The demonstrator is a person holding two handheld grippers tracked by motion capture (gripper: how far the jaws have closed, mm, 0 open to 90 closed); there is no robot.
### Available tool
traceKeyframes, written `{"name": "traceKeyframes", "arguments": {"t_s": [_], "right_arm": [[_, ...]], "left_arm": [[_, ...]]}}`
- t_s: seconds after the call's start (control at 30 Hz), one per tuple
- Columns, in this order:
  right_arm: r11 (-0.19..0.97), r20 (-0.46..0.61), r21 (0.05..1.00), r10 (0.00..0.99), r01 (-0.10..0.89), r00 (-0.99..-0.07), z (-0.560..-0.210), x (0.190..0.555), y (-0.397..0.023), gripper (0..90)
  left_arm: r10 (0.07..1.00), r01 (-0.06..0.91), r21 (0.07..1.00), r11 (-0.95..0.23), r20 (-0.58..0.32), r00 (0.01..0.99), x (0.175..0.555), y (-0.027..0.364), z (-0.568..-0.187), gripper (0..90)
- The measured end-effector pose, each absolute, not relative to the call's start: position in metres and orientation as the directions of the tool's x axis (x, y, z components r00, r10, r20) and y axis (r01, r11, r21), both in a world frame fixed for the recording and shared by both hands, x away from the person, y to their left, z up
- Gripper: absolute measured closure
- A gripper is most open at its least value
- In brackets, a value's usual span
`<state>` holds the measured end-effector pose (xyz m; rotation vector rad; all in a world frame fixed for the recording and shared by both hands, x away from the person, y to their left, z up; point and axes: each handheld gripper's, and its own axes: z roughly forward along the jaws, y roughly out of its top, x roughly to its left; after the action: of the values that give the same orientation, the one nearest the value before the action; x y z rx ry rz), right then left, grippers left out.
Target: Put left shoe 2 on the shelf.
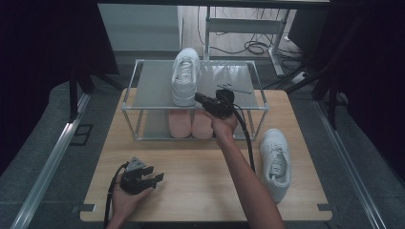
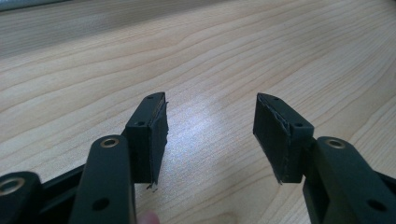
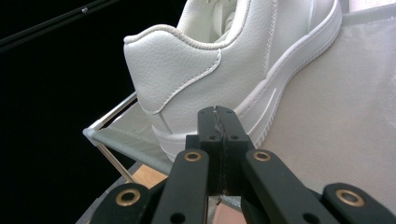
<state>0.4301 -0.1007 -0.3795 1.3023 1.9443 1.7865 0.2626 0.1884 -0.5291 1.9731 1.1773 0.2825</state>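
Down at the near edge of the bench (image 1: 200,191), the left claw (image 1: 155,178) rests in the person's left hand (image 1: 125,200). Its jaws stand wide apart with nothing between them, just bare wood under them.

Farther off, the right claw (image 1: 199,98) reaches up to the top shelf of a small rack (image 1: 131,107). Its jaws are pressed tight together and hold nothing. A white shoe (image 1: 185,75) sits on that top shelf. Its heel points back toward the person and its toe points away, so it lies long-ways front to back. The right claw's tip is just beside the heel, low down near the sole; whether it touches cannot be told.

Two pink shoes (image 1: 189,123) sit side by side on the lower shelf. Another white shoe (image 1: 275,162) lies on the bench to the right, near the person's right arm.

The right hand is much nearer to the shoe on the shelf, so it looks best placed to nudge that heel.
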Motion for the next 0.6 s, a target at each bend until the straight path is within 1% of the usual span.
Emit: {"name": "traceKeyframes", "arguments": {"t_s": [0.6], "right_arm": [[-0.134,0.391,0.895,0.695,0.425,-0.604,-0.378,0.404,-0.135,90.0]], "left_arm": [[0.82,0.636,0.734,-0.241,-0.197,0.538,0.262,0.187,-0.528,45.6]]}}
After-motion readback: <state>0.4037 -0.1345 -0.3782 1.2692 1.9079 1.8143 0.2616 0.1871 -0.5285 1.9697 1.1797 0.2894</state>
